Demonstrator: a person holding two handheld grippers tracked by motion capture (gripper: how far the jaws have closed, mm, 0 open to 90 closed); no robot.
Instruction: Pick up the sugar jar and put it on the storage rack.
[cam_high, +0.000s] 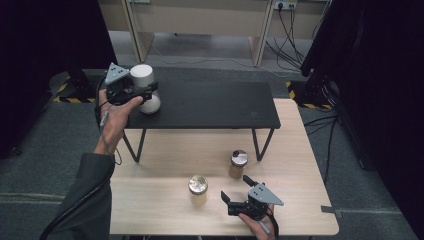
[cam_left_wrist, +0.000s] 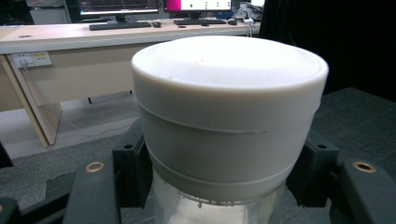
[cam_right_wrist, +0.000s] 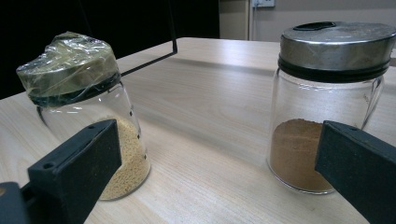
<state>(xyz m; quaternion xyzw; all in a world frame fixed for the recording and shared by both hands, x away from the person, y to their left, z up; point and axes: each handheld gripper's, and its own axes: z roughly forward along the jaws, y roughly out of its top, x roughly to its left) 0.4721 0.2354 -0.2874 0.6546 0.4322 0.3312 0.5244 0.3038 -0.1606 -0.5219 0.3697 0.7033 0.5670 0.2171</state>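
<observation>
A jar with a wide white lid (cam_high: 142, 75) is at the left end of the low black table (cam_high: 215, 105). My left gripper (cam_high: 146, 93) is shut on it just below the lid. In the left gripper view the white lid (cam_left_wrist: 229, 107) rises between the two black jaws, which press on the jar's clear body from both sides. Whether its base rests on the black top I cannot tell. My right gripper (cam_high: 236, 188) stands open and empty low over the wooden table (cam_high: 300, 200), and it points at the gap between two small jars.
A jar of yellow grains with a film-wrapped lid (cam_high: 198, 189) (cam_right_wrist: 88, 116) stands left of the right gripper. A jar of brown powder with a metal lid (cam_high: 238, 162) (cam_right_wrist: 327, 107) stands beyond it. Desks and cables line the back wall.
</observation>
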